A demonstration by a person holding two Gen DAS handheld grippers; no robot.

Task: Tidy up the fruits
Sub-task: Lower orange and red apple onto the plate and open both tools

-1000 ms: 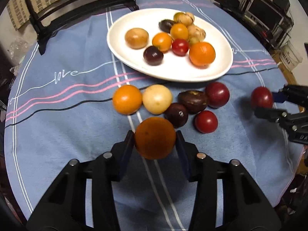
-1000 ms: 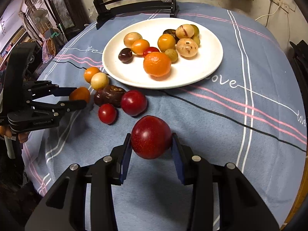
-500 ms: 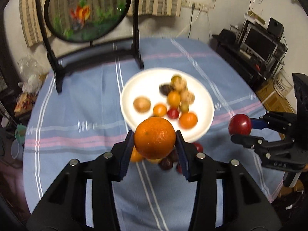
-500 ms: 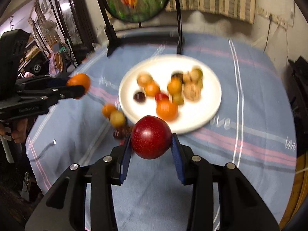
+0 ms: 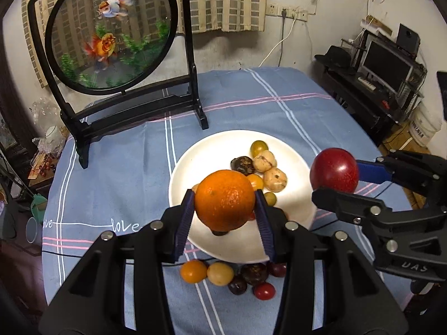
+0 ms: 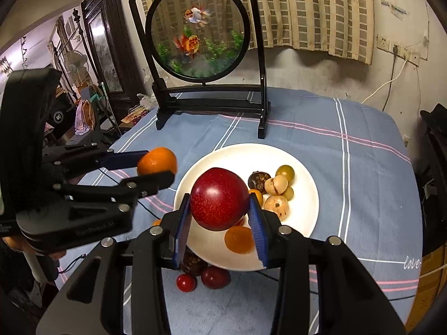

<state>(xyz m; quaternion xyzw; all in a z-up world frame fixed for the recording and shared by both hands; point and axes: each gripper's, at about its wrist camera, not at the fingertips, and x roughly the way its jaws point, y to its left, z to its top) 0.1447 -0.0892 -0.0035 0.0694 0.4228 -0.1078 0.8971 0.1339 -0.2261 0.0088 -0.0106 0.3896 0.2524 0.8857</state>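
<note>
My left gripper [image 5: 225, 202] is shut on an orange [image 5: 225, 199] and holds it in the air above the near edge of the white plate [image 5: 195, 162]. It also shows in the right wrist view [image 6: 156, 170]. My right gripper [image 6: 220, 203] is shut on a red plum [image 6: 219, 198], held above the plate [image 6: 307, 215]; the plum shows at the right of the left wrist view [image 5: 333, 173]. The plate holds several small fruits. More fruits [image 5: 223, 275] lie on the cloth in front of the plate.
The round table has a blue striped cloth [image 5: 117, 167]. A black-framed round goldfish screen [image 5: 111, 36] stands at the back of the table. Furniture and a monitor [image 5: 388, 64] stand off the table at right.
Both grippers have risen and tilted up from the cloth with their fruits and moved toward the plate. The view now takes in the goldfish screen and the wall.
</note>
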